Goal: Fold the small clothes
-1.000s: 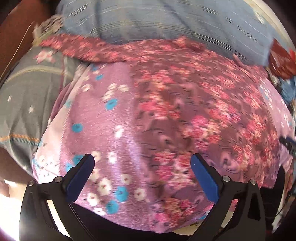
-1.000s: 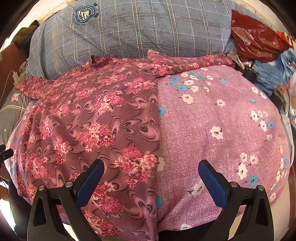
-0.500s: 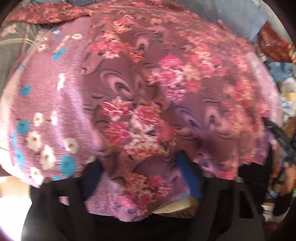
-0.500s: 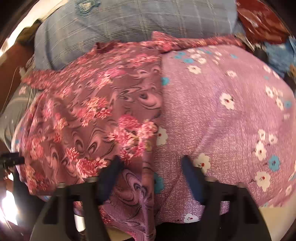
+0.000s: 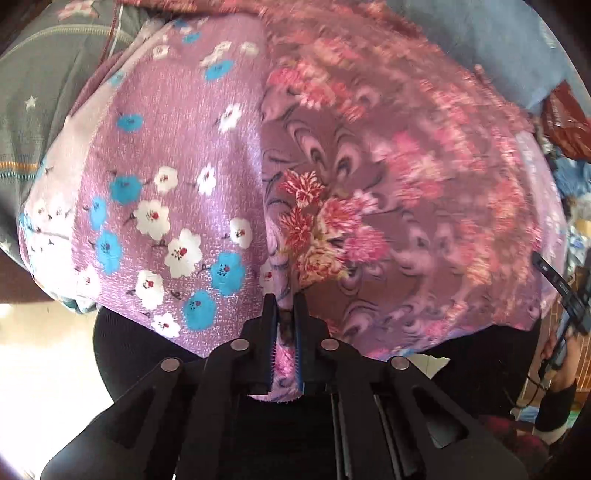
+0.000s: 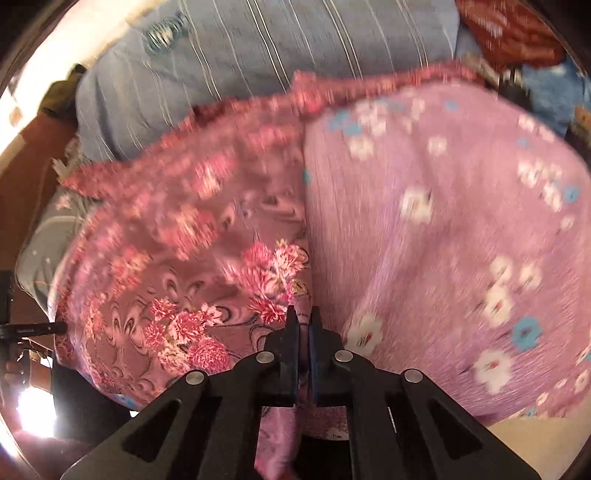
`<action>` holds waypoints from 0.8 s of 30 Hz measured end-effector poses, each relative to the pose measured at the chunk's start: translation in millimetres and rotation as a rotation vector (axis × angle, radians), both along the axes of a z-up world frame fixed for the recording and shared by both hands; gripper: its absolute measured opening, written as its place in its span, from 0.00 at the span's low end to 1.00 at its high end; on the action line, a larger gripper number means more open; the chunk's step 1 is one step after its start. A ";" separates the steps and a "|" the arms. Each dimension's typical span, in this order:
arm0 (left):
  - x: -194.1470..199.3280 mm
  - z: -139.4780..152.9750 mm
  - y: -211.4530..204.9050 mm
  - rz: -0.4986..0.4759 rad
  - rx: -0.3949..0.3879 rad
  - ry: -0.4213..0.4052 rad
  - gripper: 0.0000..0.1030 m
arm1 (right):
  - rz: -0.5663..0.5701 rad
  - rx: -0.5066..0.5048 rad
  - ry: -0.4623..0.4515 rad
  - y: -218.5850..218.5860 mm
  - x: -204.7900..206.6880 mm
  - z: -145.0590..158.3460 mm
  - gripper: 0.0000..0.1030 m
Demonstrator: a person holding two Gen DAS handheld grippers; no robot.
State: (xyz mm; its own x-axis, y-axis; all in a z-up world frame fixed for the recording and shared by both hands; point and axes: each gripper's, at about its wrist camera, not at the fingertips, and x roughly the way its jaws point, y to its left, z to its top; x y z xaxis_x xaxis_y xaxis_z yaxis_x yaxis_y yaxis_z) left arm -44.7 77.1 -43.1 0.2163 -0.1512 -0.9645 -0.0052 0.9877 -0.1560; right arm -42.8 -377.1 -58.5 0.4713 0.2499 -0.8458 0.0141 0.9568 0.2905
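A mauve garment with red and pink flowers (image 5: 388, 192) lies spread on a lilac bedsheet with white and blue blossoms (image 5: 166, 184). My left gripper (image 5: 285, 314) is shut on the garment's near left hem corner. In the right wrist view the same garment (image 6: 192, 258) covers the left half of the lilac sheet (image 6: 443, 240). My right gripper (image 6: 303, 325) is shut on the garment's near right hem corner. Both views are blurred by motion.
A blue-grey checked pillow (image 6: 258, 55) lies behind the garment. A dark red bag (image 6: 509, 33) and blue cloth (image 6: 554, 85) sit at the far right. A grey-green blanket with stars (image 5: 40, 92) lies to the left. The bed's near edge is just below both grippers.
Both grippers were open above the hem one second ago. They came down to the near edge and closed on the garment's two bottom corners.
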 end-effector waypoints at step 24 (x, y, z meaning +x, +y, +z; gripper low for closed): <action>163.3 17.9 -58.8 -0.085 -0.054 -0.307 0.65 | -0.443 0.136 -0.224 -137.1 185.0 60.2 0.36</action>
